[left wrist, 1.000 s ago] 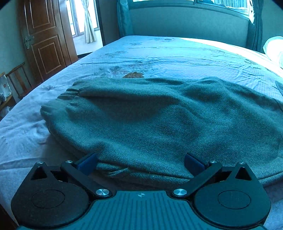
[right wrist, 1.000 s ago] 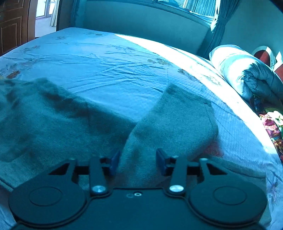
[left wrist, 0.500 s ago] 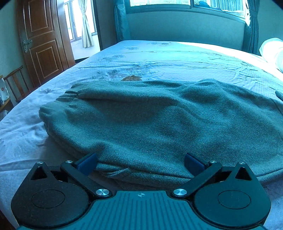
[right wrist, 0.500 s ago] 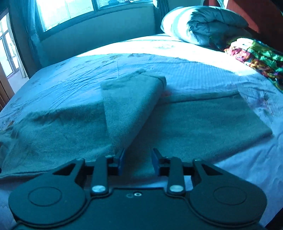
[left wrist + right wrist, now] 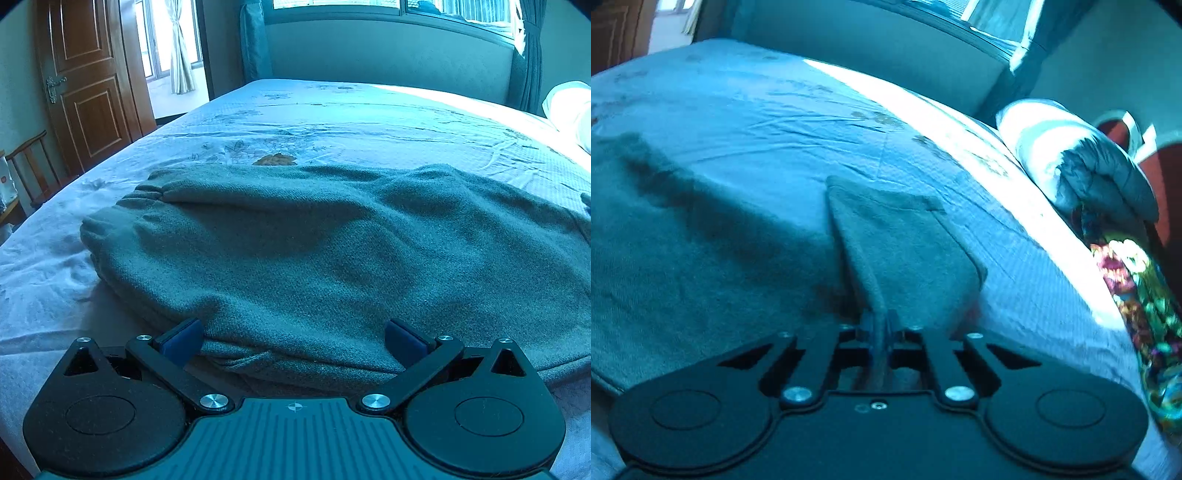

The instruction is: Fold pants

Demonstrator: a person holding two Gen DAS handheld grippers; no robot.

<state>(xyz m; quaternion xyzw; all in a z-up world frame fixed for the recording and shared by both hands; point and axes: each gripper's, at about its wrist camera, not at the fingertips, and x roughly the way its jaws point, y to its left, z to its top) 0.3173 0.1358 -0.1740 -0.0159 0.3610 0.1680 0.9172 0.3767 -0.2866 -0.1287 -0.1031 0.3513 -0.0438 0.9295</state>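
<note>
Now right tool (image 5: 878,325) just closed, pinching pants (image 5: 905,236) leg fold; left tool (image 5: 293,341) wide over pants edge.

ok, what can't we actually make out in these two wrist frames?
- Left wrist view: the pants run off the right edge, so the legs are cut off; the left gripper covers the near hem.
- Right wrist view: motion blur; the right gripper hides how many layers of pant leg it pinches.
</note>
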